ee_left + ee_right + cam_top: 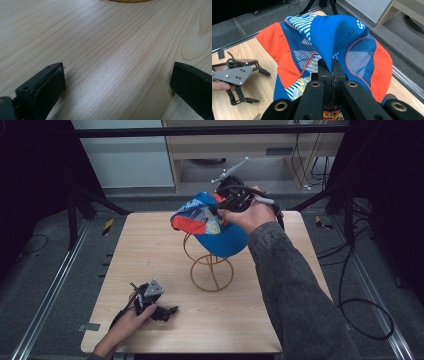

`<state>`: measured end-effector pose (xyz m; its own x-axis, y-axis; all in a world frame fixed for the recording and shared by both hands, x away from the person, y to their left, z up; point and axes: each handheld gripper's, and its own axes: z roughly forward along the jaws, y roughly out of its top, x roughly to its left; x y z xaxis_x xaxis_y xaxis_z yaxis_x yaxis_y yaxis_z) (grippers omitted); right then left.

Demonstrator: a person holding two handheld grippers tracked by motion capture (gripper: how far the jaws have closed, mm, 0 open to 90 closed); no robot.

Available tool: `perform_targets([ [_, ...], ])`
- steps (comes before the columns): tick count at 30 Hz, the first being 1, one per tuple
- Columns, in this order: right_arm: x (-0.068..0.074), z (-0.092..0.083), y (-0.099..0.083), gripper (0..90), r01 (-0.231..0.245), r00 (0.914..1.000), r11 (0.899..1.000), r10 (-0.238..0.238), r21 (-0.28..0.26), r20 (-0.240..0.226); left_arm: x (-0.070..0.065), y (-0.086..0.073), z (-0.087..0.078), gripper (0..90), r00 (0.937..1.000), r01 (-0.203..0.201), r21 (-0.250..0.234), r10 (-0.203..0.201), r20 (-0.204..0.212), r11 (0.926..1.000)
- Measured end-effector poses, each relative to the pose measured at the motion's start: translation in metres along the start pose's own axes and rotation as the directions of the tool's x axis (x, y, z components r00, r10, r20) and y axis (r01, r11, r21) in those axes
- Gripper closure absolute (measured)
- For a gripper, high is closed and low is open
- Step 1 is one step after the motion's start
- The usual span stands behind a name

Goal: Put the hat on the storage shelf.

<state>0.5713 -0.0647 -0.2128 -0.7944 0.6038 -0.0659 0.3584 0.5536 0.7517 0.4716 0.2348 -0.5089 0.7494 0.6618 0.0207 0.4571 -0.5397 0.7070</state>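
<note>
Wooden table, wire stand, cap, two hand-held grippers.

We list first the light wooden table, then the gold wire stand upright near its middle. We record a blue, orange and mesh cap lifted at the stand's top, a fold of its blue fabric pinched between the clenched jaws of the right gripper. We note the left gripper resting low at the table's near left corner, jaws spread wide over bare wood, well apart from the stand.

Wire stand mid-table, hat-draped
</note>
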Motion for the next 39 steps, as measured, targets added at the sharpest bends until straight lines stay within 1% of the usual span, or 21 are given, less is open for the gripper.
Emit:
perform_targets([
  [10,0.007,0.008,0.002,89.5,0.017,0.9998,1.0,-0.016,0.016,-0.014,0.0,0.0,0.0,0.0,1.0,0.0,0.0,0.0,0.0,1.0],
  [20,0.011,0.016,0.002,89.4,0.031,0.9993,0.998,-0.03,0.045,-0.023,0.0,0.0,0.0,0.0,1.0,0.0,-0.001,0.0,0.0,1.0],
  [39,0.015,0.025,0.0,89.3,0.029,0.999,0.998,-0.027,0.056,-0.035,0.0,0.0,0.0,0.0,1.0,0.0,0.0,0.0,-0.001,1.0],
])
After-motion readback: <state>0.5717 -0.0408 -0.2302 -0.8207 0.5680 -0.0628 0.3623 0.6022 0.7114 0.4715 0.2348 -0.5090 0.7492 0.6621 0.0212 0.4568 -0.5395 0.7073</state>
